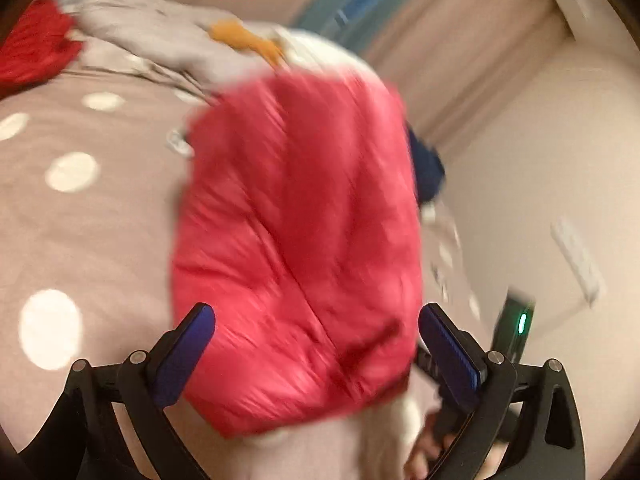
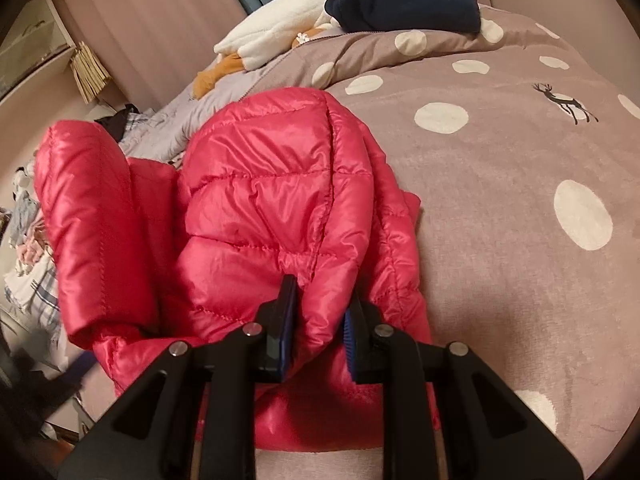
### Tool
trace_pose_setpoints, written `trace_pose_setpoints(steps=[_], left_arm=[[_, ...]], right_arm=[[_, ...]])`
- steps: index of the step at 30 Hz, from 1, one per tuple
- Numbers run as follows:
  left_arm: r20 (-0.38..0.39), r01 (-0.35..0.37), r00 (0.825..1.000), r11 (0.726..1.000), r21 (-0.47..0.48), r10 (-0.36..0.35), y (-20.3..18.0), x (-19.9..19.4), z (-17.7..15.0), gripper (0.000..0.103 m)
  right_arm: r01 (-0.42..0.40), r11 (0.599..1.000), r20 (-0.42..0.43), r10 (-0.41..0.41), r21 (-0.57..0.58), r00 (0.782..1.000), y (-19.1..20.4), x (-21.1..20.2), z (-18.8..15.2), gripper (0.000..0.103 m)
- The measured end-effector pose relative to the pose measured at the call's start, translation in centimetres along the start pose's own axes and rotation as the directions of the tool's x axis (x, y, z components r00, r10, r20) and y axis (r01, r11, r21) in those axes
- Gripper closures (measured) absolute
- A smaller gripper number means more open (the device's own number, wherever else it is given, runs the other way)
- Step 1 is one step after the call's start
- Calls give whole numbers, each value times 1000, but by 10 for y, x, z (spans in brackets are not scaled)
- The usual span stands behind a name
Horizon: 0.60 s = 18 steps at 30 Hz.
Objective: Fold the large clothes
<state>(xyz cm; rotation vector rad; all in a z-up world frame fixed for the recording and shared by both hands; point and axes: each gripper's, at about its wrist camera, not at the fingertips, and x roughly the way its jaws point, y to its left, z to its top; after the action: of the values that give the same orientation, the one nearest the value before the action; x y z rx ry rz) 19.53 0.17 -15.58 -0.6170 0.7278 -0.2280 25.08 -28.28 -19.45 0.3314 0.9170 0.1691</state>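
While the red quilted puffer jacket lies bunched on the polka-dot bedspread, the right gripper pinches a fold of its fabric between narrow jaws, near the jacket's close edge. Left gripper has jaws spread wide, gripping nothing; the jacket sits between and ahead of its fingers, view blurred. A navy folded garment and a white fleece lie well apart at the bed's far end.
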Motion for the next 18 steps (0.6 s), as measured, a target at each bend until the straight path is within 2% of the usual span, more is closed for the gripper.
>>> trace_pose_setpoints(steps=[2,5,9,11,14,18], left_arm=[[69,-81,994,997,-14,82,12,-9,8,2],[86,-165,982,984,-64,171,25,3,15,2],[32,-180,982,972,-152,187,35,33,23,2],[45,-193,978,967,-165,203,40,39,24,2],[92,-264,956,951,-159,280,32,49,30,2],[121,-284,944,943,-173,307,45,64,43,2]], right_arm=[[7,1000,-7,-7,0,1000,-1,2,0,83],[14,1000,-12,-14,-4,1000,-1,2,0,84],[14,1000,-22,-14,-2,1000,-4,4,0,85],[11,1000,-26,-11,-3,1000,-6,4,-1,85],[12,1000,-31,-12,-6,999,-6,5,-1,85],[10,1000,-38,-11,-12,999,-6,6,-1,85]])
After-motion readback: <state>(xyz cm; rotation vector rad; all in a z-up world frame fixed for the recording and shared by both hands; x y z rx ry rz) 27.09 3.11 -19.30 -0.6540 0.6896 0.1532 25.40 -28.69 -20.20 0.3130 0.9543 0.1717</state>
